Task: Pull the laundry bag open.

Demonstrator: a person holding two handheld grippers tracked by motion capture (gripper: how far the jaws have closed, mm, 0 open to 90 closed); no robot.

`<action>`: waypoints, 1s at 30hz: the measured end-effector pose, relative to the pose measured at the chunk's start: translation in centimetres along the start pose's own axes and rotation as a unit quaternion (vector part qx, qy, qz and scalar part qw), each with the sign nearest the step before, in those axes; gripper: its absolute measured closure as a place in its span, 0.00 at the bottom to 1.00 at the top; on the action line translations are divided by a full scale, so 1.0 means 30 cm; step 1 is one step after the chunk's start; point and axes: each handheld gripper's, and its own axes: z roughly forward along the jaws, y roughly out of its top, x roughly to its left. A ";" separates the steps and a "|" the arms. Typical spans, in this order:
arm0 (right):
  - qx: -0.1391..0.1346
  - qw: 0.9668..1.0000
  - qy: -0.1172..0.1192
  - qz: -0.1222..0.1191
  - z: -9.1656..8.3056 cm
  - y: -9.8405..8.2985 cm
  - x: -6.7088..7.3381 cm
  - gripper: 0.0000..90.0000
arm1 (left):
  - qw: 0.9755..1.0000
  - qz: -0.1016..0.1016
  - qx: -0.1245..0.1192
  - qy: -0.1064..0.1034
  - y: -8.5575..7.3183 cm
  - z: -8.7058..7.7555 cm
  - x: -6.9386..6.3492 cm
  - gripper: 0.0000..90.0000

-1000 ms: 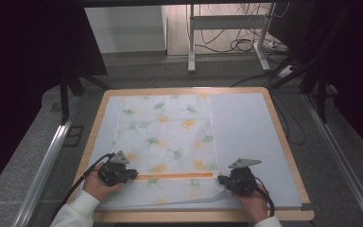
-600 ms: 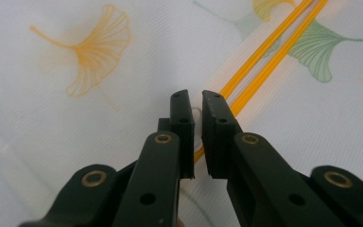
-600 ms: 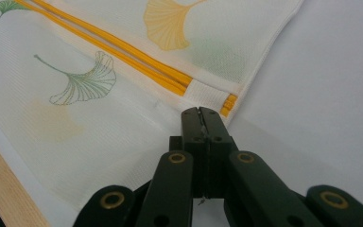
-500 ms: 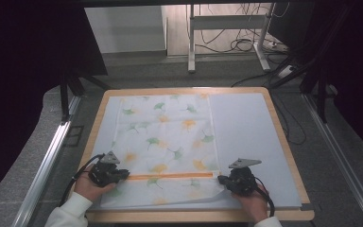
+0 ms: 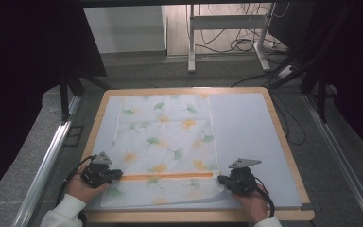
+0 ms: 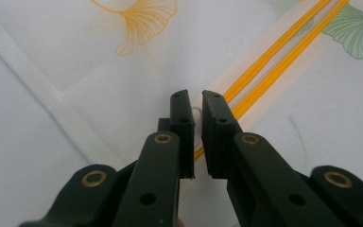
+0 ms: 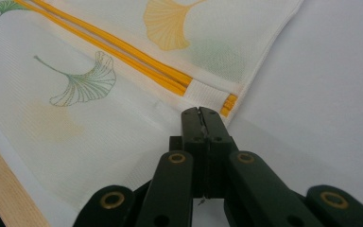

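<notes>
Left gripper (image 5: 116, 173) moved outward, fingers slightly apart; right gripper (image 7: 199, 113) clamps cloth (image 5: 165, 142).

the cloth (image 5: 165, 142) is a fine matt mesh weave with glossy orange piping (image 7: 123, 52); the table (image 5: 283, 142) rim is pale smooth wood; gripper jaws are matt black plastic.

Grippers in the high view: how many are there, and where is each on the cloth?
2. The left gripper is at the left end of the cloth's orange stripe; the right gripper is at the stripe's right end, by the cloth edge.
</notes>
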 end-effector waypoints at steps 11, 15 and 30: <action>0.000 1.000 0.001 0.000 0.000 0.000 -0.001 0.99 | 1.000 -0.011 -0.002 0.008 -0.028 -0.019 0.023 0.94; 0.000 1.000 0.001 0.000 0.000 0.000 0.000 0.99 | 1.000 -0.020 -0.005 0.012 -0.046 -0.031 0.038 0.94; 0.001 1.000 0.000 0.000 0.000 0.001 0.001 0.99 | 0.999 -0.030 -0.014 0.012 -0.065 -0.037 0.049 0.94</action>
